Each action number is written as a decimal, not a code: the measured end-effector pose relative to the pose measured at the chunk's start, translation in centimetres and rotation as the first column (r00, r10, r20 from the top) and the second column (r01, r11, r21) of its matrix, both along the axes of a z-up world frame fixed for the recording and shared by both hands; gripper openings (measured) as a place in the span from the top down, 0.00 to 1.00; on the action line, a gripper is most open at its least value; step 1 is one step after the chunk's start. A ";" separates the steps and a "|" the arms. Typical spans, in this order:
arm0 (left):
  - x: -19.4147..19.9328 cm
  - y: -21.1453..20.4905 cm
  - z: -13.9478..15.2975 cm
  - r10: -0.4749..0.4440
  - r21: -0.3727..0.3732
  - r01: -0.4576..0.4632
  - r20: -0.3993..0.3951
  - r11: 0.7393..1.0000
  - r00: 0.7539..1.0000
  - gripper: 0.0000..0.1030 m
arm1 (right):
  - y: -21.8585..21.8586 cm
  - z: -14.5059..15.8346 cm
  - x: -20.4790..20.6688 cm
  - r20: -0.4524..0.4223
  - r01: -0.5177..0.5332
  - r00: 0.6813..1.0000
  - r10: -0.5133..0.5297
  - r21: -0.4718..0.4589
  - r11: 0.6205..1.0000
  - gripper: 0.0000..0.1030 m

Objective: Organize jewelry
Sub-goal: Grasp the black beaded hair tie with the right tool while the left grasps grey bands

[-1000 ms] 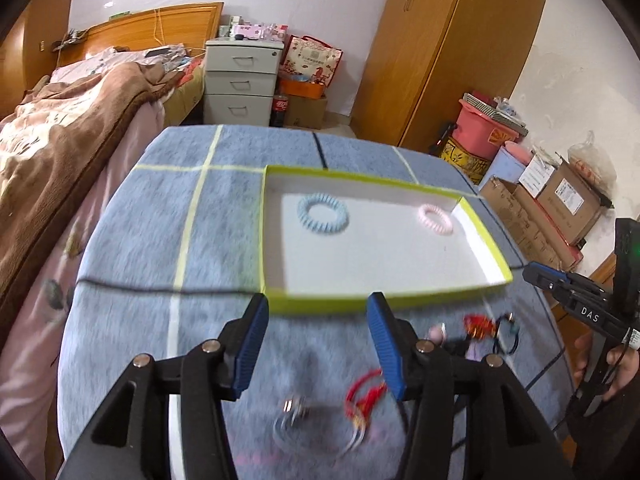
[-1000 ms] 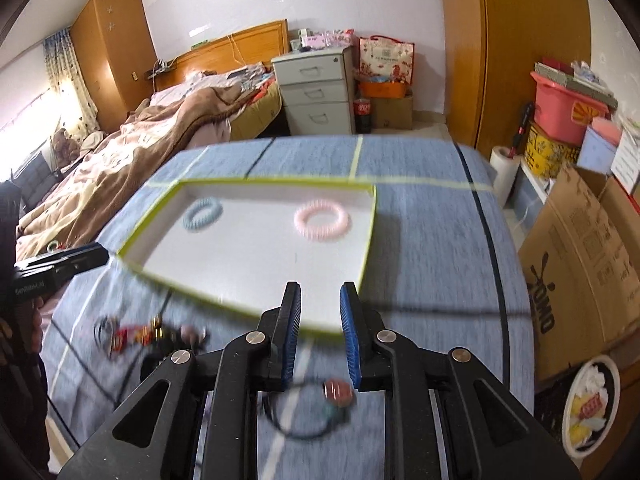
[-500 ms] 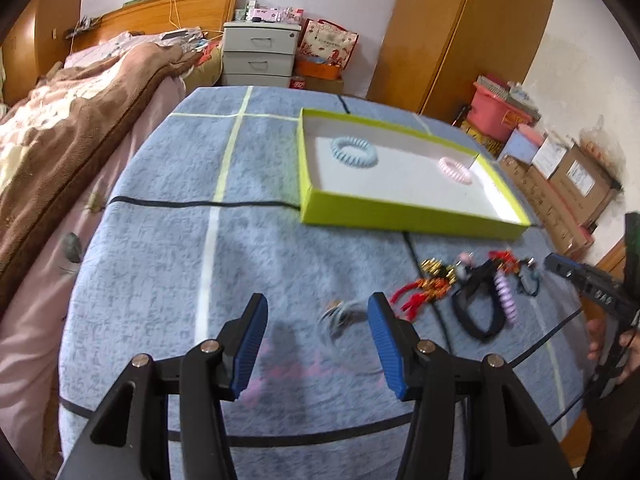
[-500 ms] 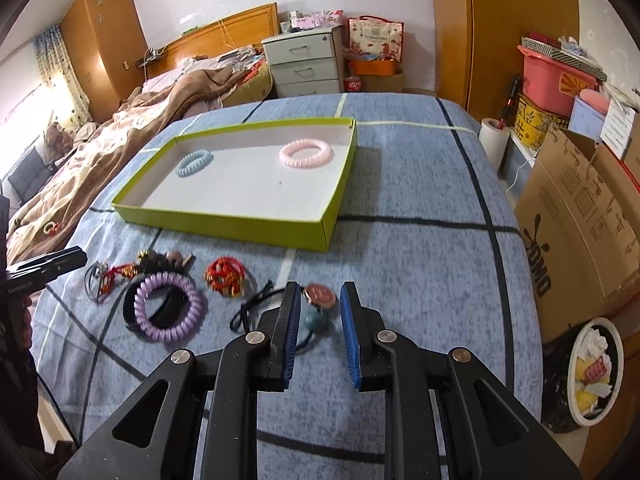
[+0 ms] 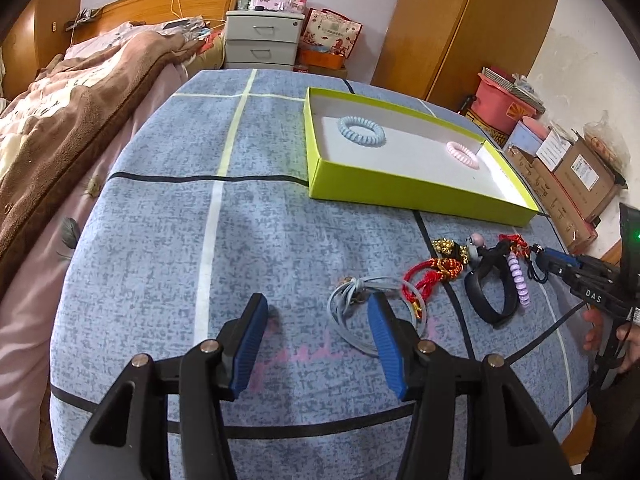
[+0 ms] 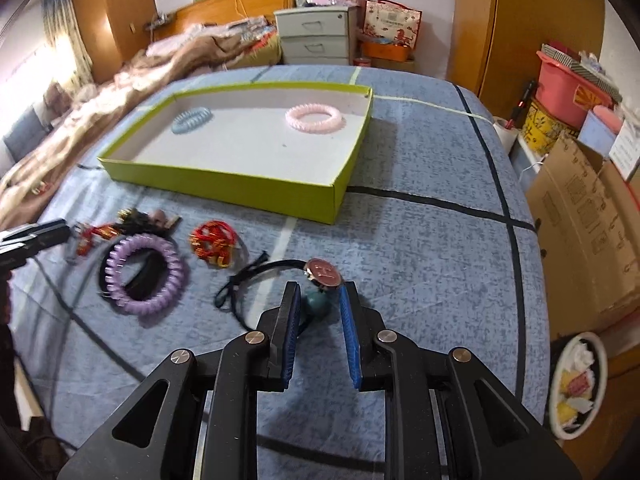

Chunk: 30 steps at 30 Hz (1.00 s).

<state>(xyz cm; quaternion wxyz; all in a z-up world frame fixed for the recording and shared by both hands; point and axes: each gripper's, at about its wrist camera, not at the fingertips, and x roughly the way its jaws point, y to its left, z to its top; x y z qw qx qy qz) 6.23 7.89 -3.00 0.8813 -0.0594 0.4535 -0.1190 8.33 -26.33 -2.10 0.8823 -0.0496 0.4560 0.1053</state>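
Two coil hair ties already lie in the green tray (image 6: 224,184), the blue coil tie (image 6: 191,119) toward its left end and the pink coil tie (image 6: 314,119) toward its right, while the rest of the jewelry is loose on the blue-clothed table (image 5: 168,240) in front of the tray's near wall.

The step in hand looks like two pickups at once. The right gripper (image 6: 318,304) has its jaws released, a moderate gap between them, straddling the teal bead (image 6: 318,306) on the black cord bracelet (image 6: 256,276), just behind its round red charm (image 6: 323,274). It should drop straight down and clench on the bead itself, since the thin cord would slip. The left gripper (image 5: 316,312) is spread wide; its right jaw overlaps the pale grey cord loop (image 5: 360,312), which lies off to one side of the gap. It needs to slide right to centre the loop's knotted end, keeping away from the red cord bracelet (image 5: 424,280) that touches it.

Against the frames from a second ago, both cameras are pulled back from over the tray to the loose pile; the purple coil tie (image 6: 146,276), hidden then, is in view, and the right jaws are now further apart than they were.
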 end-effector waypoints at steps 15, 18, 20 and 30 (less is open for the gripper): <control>1.1 -2.2 -0.1 -0.076 0.128 0.073 0.016 0.989 0.997 0.39 | 0.3 -0.2 1.1 0.014 -0.036 0.999 0.036 0.000 0.999 0.78; 1.3 -2.5 -0.1 -0.081 0.152 0.077 0.018 0.985 0.997 0.39 | 0.3 -0.3 1.3 0.012 -0.026 1.000 0.026 0.005 1.000 0.78; 1.2 -2.9 -0.2 -0.090 0.180 0.084 0.025 0.980 0.996 0.39 | 0.4 -0.3 1.2 0.016 -0.026 1.000 0.026 -0.001 1.000 0.78; 1.7 -3.5 0.0 -0.146 0.199 0.136 0.034 0.970 0.989 0.51 | 0.4 -0.2 1.3 0.010 -0.007 1.000 0.007 0.007 1.000 0.78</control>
